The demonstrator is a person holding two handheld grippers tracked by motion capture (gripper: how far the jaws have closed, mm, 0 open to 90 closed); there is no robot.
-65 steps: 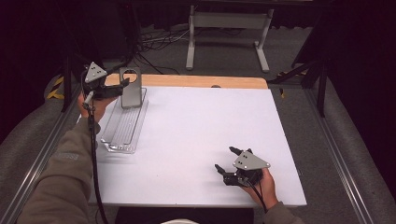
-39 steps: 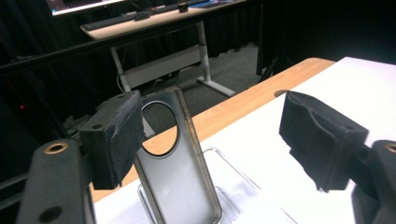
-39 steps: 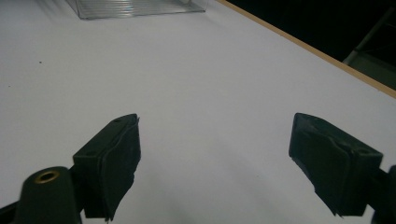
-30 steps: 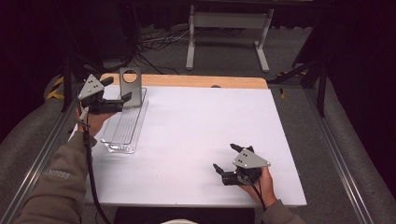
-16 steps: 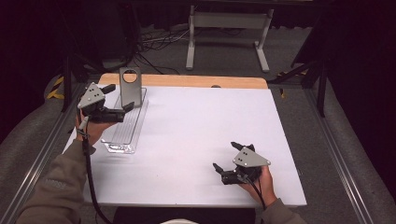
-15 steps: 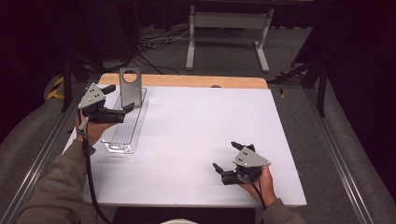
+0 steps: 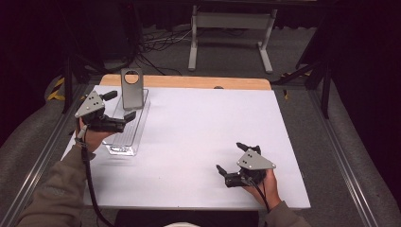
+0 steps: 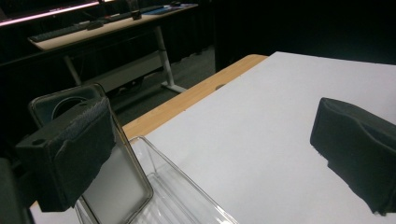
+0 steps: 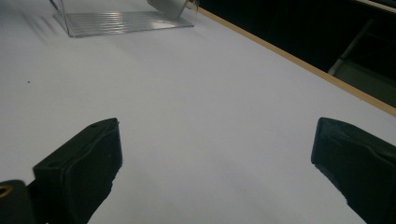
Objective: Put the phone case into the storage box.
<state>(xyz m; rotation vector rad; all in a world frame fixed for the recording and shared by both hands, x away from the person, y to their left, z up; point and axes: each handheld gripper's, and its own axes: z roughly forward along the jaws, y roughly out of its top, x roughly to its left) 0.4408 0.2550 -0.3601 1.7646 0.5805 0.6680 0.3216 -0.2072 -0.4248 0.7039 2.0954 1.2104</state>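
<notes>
A grey metal stand (image 7: 131, 89) with a round hole near its top stands upright at the far end of a clear plastic tray (image 7: 124, 138) on the table's left side. My left gripper (image 7: 120, 106) hovers open over the tray's middle, just short of the stand, with nothing between its jaws. In the left gripper view the stand (image 8: 119, 186) rises behind the left jaw, and the tray (image 8: 180, 198) lies below. My right gripper (image 7: 229, 156) rests open on the white table top (image 7: 198, 127) at the near right, holding nothing. Its own view has the tray (image 9: 119, 22) far off.
A bare wooden strip (image 7: 189, 82) runs along the table's far edge. Beyond it stand a white frame (image 7: 231, 28) and cables on the floor. Metal rails (image 7: 340, 161) flank the table on both sides.
My left gripper has drawn back from the grey stand toward the person, along the tray. The stand stays upright at the tray's far end. The right gripper has not moved.
</notes>
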